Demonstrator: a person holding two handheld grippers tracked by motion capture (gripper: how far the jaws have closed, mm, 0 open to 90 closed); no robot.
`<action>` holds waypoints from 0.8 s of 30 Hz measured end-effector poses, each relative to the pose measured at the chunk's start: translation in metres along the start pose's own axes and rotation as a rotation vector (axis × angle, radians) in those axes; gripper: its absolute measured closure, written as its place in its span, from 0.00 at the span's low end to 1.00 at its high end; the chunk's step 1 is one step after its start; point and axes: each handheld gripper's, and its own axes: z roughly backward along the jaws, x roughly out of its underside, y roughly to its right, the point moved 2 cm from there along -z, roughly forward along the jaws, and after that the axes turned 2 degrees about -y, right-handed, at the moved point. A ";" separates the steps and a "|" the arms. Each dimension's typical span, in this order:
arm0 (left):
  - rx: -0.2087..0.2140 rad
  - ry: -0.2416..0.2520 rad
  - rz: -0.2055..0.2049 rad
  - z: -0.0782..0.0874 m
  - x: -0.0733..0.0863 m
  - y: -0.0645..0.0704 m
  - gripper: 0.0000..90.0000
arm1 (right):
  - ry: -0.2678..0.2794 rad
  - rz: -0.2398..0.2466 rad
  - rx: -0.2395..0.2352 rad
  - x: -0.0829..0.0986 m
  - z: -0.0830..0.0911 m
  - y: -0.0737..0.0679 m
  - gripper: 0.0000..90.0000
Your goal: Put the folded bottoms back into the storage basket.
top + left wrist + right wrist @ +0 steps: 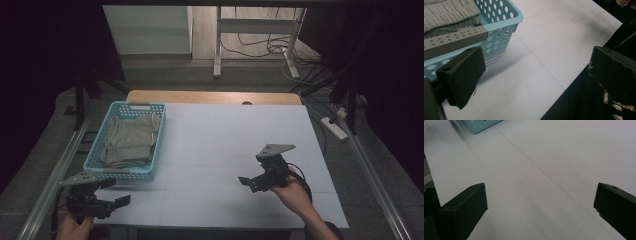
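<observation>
1. A pale blue perforated basket (98,159) is seen at the near left of the white table (235,140), with folded grey knitted cloth (131,139) lying inside it, stacked roughly level with the rim.

2. The left gripper (111,202) is held at the table's near-left corner, just beside the basket's front wall; its jaws are spread wide with nothing between them, as the left gripper view confirms.

3. The right gripper (248,183) is held over bare table, well apart from the basket, its jaws likewise parted and empty.

4. In the left gripper view the cloth (447,11) is shown ribbed and soft, sagging over the basket rim (506,21); it is judged light and limp, likely to droop and unfold when lifted.

5. A pinch at a folded edge or corner near the rim is judged the best hold, with several layers gathered so the top piece is not peeled off alone.

6. The knit is judged grippy rather than slippery and not fragile, though loops could snag on the basket's holes.

7. The basket is judged light and stiff plastic, apt to slide on the smooth table if the cloth drags on it.
</observation>
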 end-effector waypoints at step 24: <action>0.009 0.007 0.016 0.001 0.000 -0.002 0.02 | 0.011 -0.113 0.087 0.057 0.052 0.021 0.00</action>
